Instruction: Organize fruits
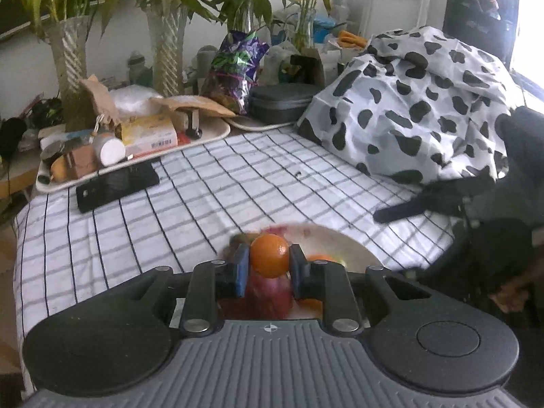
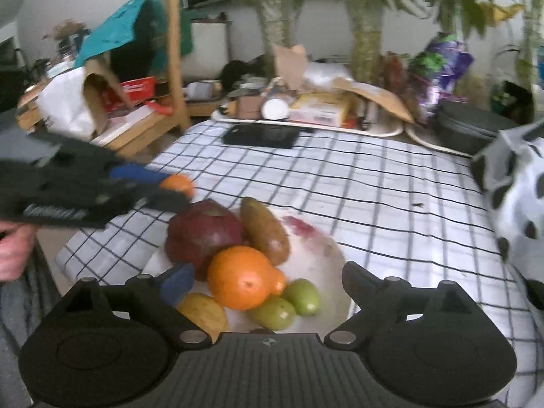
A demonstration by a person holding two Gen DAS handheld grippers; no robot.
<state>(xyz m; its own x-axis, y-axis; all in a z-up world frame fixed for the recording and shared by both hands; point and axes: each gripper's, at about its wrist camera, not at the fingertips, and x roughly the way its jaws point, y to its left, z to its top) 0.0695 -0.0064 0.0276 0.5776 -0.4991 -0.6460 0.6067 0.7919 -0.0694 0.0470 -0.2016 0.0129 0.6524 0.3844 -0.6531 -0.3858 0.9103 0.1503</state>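
Note:
My left gripper (image 1: 269, 261) is shut on a small orange (image 1: 270, 255) and holds it above the white plate (image 1: 343, 243); it also shows in the right wrist view (image 2: 170, 188) with the orange (image 2: 178, 183). My right gripper (image 2: 268, 280) is open just above the plate (image 2: 323, 258). On the plate lie a dark red dragon fruit (image 2: 204, 231), a brown pear (image 2: 265, 231), a large orange (image 2: 239, 277), two green fruits (image 2: 287, 306) and a yellow-brown fruit (image 2: 204, 312).
The plate stands on a checked tablecloth (image 1: 221, 176). A black phone (image 1: 117, 183), a cluttered tray (image 1: 136, 142), vases with plants (image 1: 168, 51), a grey case (image 1: 282, 102) and a cow-print cloth (image 1: 418, 102) lie behind. The right gripper shows at the right edge (image 1: 442, 200).

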